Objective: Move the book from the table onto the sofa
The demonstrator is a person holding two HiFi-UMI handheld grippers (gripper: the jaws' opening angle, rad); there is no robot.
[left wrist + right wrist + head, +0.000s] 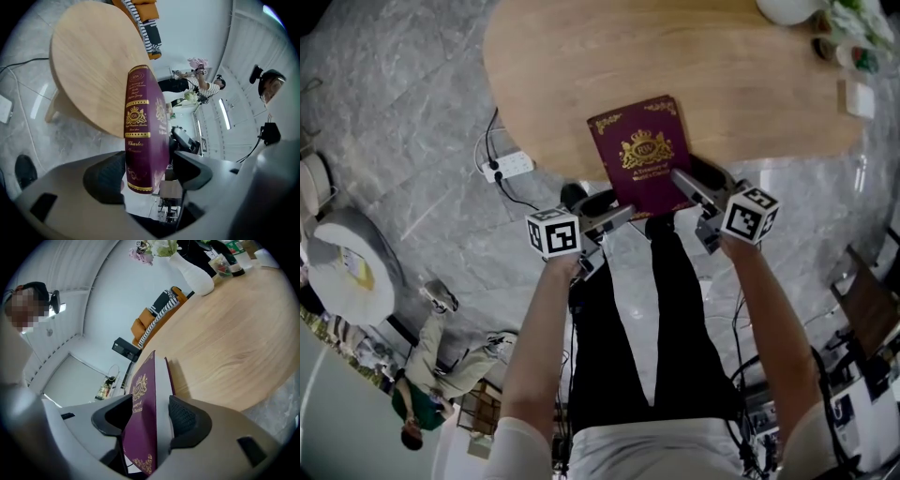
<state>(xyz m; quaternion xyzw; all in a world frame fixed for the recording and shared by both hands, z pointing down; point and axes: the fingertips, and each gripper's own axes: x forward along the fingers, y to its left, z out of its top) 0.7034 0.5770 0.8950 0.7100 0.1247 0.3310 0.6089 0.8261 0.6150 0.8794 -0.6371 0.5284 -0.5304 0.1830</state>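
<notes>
wooden table (581,84), white vase (193,275), bottles (233,264)

We see a maroon book (639,155) with a gold crest, gold lettering and gold bands on its spine, a pale wood-grain table (581,66), a grey marbled floor (403,84), and an orange sofa (139,327) carrying a black-and-white striped cushion (161,309)

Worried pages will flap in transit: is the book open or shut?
Shut. The book shows both maroon covers flat against its page block in the right gripper view.
</notes>
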